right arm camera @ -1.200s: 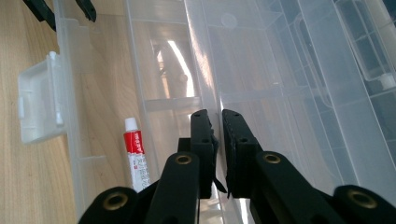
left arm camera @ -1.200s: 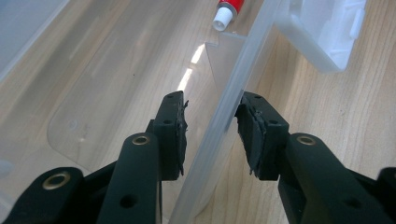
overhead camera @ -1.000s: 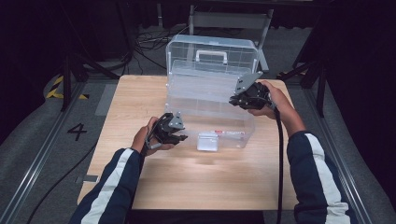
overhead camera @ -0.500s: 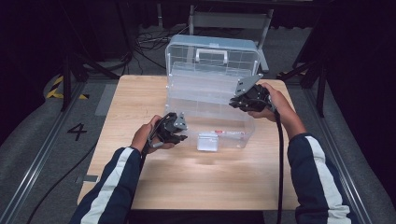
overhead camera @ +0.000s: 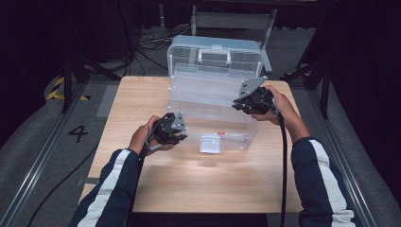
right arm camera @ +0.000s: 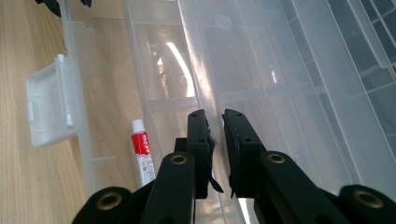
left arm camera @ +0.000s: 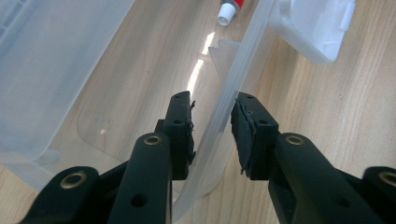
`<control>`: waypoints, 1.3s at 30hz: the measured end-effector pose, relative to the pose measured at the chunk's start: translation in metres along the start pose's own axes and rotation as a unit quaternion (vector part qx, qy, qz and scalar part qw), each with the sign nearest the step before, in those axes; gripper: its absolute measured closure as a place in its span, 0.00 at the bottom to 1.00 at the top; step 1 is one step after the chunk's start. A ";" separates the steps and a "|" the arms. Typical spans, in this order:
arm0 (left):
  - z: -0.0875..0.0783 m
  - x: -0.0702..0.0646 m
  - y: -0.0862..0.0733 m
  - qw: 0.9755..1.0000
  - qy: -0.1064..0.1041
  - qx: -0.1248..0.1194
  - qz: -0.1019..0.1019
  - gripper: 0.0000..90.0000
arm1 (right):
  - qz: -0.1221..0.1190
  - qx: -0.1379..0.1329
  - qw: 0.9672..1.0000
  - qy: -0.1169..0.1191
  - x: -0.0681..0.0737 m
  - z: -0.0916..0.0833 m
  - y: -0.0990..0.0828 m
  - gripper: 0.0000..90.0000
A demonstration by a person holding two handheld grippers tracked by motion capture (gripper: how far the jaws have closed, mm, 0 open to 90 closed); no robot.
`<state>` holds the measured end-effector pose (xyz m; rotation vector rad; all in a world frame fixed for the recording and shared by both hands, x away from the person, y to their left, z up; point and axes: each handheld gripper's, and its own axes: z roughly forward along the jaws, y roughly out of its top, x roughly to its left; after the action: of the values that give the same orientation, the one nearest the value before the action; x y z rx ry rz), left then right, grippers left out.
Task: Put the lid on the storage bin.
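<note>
Clear plastic organizer box (overhead camera: 213,94) stands open mid-table (overhead camera: 142,189), lid upright at the far side with its handle on top, base toward me. My left tongs (left arm camera: 212,133) sit at the base's near-left corner; the thin front wall (left arm camera: 233,88) runs between the two pads, right pad touching it, left pad a hair off. These tongs have just been closing in on that wall, not fully pinched yet as far as I can tell. White latch (left arm camera: 313,28) hangs on the front edge, just beyond. My right tongs (right arm camera: 217,149) are at the box's right side, pressed nearly together on a thin clear edge of an inner tray (right arm camera: 205,84). Small white-and-red tube (right arm camera: 142,151) lies inside the base on the bottom, near the front wall, left of the right tongs in the right gripper view.
</note>
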<state>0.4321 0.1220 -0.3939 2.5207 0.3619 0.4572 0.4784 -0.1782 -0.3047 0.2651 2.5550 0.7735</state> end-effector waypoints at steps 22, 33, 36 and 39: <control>-0.023 -0.003 0.001 0.999 -0.004 -0.031 0.010 0.79 | 0.014 -0.010 1.000 -0.008 0.005 0.000 -0.004 0.89; -0.041 -0.003 -0.009 0.999 -0.004 -0.053 -0.002 0.79 | 0.024 -0.025 0.999 -0.012 0.007 0.001 -0.008 0.87; -0.041 -0.003 -0.011 0.999 0.002 -0.052 -0.002 0.78 | 0.029 -0.028 0.999 -0.012 0.007 0.001 -0.009 0.87; -0.045 -0.003 -0.013 0.999 0.005 -0.054 0.000 0.77 | 0.031 -0.028 0.999 -0.010 0.008 0.000 -0.009 0.87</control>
<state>0.4098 0.1528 -0.3666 2.4156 0.3311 0.4764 0.4709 -0.1829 -0.3132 0.3334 2.5118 0.8586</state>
